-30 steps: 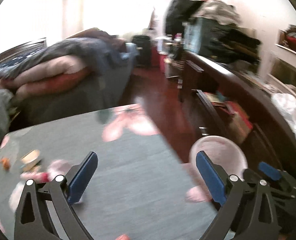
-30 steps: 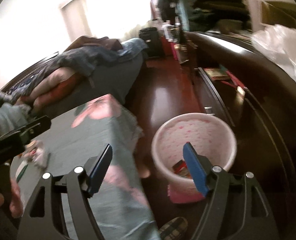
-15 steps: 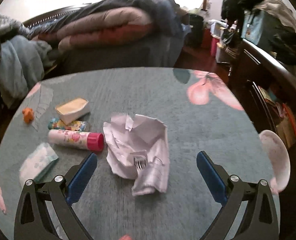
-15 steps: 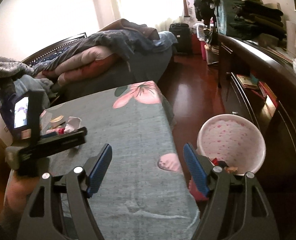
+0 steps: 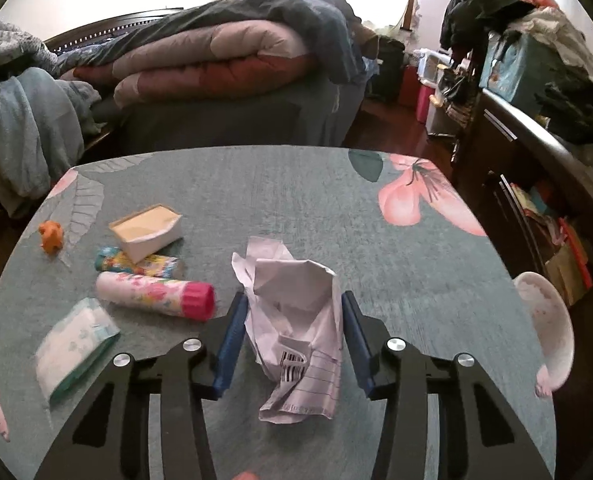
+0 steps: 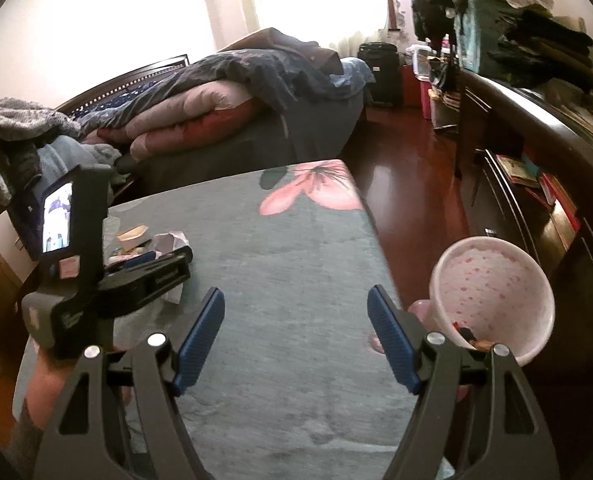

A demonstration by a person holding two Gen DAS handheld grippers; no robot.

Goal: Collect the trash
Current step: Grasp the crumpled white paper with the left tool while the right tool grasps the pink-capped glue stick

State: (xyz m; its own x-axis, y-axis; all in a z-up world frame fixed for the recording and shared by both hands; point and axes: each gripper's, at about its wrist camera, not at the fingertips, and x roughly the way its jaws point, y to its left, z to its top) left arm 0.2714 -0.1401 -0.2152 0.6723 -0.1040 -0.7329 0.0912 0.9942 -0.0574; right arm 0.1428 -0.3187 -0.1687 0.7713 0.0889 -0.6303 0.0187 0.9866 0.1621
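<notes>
You're pinching the crumpled white paper wad mid-bench with the left hand-held gripper, blue pads touching both sides, while your right hand-held gripper is hanging wide open and empty near the pink speckled plastic bin, probably ready for the drop.

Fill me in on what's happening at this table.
A person with two handheld grippers is clearing trash. The left gripper has its blue fingers against both sides of the crumpled paper on the table. The right gripper hangs open and empty near the pink bin beside the table.
</notes>
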